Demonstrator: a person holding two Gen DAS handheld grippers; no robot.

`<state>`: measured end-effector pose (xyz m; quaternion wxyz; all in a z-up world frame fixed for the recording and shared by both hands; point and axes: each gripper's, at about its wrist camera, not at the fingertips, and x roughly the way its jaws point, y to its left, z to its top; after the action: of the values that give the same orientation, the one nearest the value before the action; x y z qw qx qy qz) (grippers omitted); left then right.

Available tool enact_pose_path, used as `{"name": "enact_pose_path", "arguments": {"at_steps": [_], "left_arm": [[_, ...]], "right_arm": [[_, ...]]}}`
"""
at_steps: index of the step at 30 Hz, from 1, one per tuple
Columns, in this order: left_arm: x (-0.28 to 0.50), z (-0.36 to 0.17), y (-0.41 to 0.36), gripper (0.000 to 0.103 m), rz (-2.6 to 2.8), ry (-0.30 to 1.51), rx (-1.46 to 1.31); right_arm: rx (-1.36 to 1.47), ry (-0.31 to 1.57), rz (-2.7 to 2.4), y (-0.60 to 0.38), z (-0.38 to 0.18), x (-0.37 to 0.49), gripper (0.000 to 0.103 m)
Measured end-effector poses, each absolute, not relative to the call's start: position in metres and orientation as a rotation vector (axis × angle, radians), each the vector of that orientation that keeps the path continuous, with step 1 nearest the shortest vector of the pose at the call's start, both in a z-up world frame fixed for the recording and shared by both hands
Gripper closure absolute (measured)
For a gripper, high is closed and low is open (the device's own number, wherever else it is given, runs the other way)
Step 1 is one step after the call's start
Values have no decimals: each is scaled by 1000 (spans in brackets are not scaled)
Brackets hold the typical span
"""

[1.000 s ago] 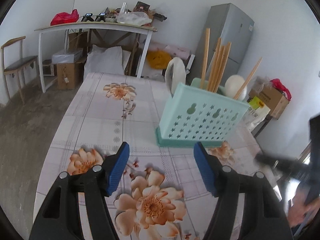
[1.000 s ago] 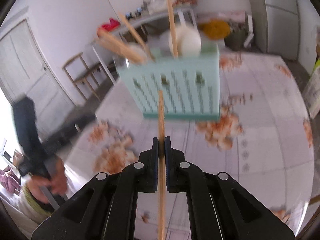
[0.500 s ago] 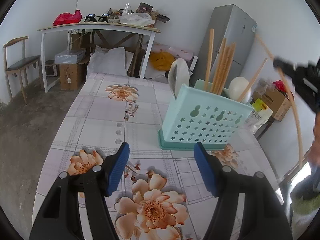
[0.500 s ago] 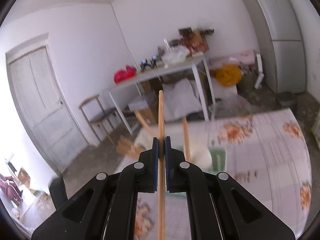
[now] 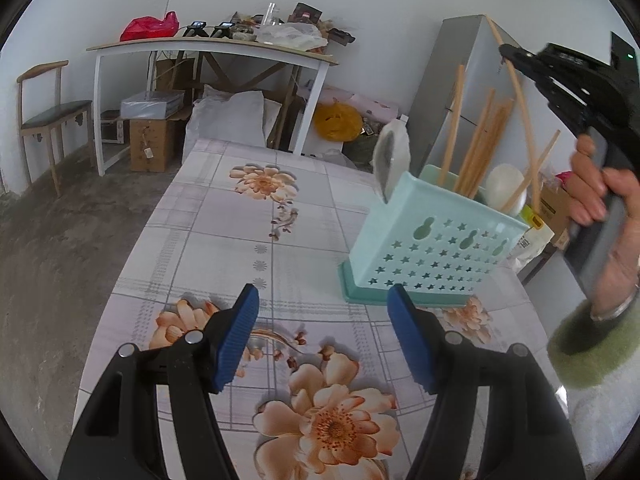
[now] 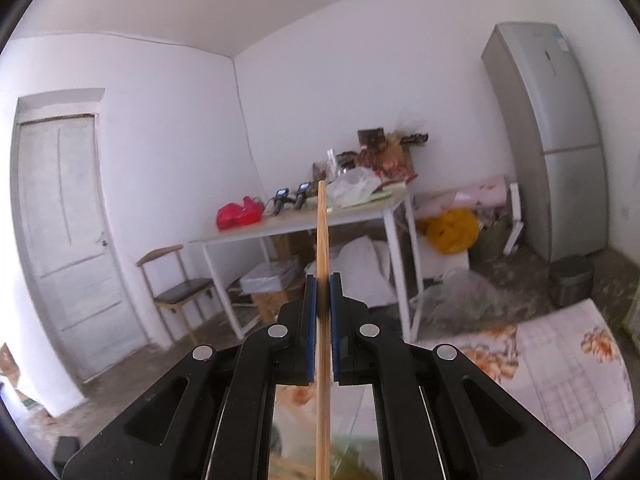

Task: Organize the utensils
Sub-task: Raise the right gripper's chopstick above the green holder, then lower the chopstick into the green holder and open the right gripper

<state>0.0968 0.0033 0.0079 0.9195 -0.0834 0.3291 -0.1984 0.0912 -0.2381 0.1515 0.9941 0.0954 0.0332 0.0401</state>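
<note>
Right gripper point(image 6: 322, 296) raised, pinching chopstick point(image 6: 322, 240) seemingly over holder point(image 5: 436, 236), left gripper point(image 5: 322, 312) spread, low

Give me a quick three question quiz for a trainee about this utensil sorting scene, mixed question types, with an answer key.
1. True or false: the left gripper holds a utensil.
2. What does the right gripper grip? A) white spoon B) long wooden chopstick C) red bag
3. Fill in: the chopstick's lower end reaches into the pale teal perforated plastic utensil holder on the floral ____.

Key: 1 false, it is open above the floral tablecloth. 2 B. 3 tablecloth.
</note>
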Motion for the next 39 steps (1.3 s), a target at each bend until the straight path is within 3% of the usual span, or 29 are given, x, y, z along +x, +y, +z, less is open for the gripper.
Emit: {"name": "enact_pose_path", "arguments": {"at_steps": [17, 30, 33, 35, 39], "left_arm": [[111, -5, 22, 38, -382, 695, -213], [109, -1, 21, 38, -388, 684, -215], [106, 4, 17, 38, -407, 665, -206], [104, 8, 13, 37, -431, 647, -199], [103, 20, -2, 30, -501, 604, -149]], "right_arm": [[-30, 18, -1, -208, 142, 119, 98], [-13, 43, 47, -211, 147, 89, 96], [7, 51, 90, -215, 149, 61, 85], [17, 60, 127, -219, 148, 37, 69], [-2, 106, 171, -225, 136, -1, 49]]}}
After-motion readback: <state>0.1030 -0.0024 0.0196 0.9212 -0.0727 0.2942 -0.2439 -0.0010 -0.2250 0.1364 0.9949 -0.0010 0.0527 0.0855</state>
